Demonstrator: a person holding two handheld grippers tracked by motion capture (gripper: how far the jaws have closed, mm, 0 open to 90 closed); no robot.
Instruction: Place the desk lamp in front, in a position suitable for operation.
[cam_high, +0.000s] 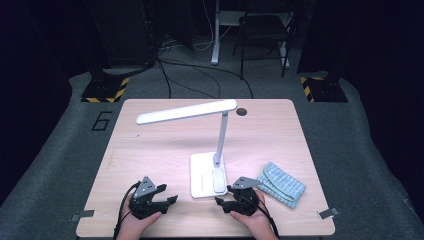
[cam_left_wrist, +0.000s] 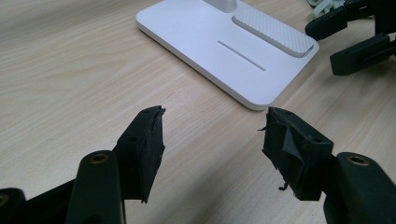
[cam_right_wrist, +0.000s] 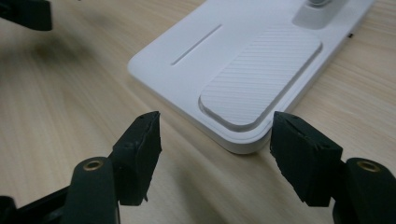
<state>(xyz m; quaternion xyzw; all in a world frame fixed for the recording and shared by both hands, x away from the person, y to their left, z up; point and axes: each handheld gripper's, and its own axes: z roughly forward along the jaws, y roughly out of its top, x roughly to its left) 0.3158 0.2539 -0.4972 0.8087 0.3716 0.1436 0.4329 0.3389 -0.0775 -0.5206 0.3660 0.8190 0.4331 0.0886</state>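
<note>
Two grippers idle low in the high view, fingers apart and empty: left gripper (cam_high: 159, 195), right gripper (cam_high: 230, 196). Lamp base (cam_high: 207, 174) sits between them on the desk (cam_high: 150, 150), long axis running up-frame. Right one is nearer, its fingers (cam_right_wrist: 140, 149) just off the base corner.

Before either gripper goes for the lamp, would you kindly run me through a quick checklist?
1. Left gripper jaws open, nothing between them: ok.
2. Right gripper jaws open, nothing between them: ok.
3. Lamp base lying flat on the table: ok.
4. Lamp head free of both grippers, reaching out over the table: ok.
5. Blue cloth apart from the lamp base: ok.
6. Lamp switched on or off: cannot tell.
</note>
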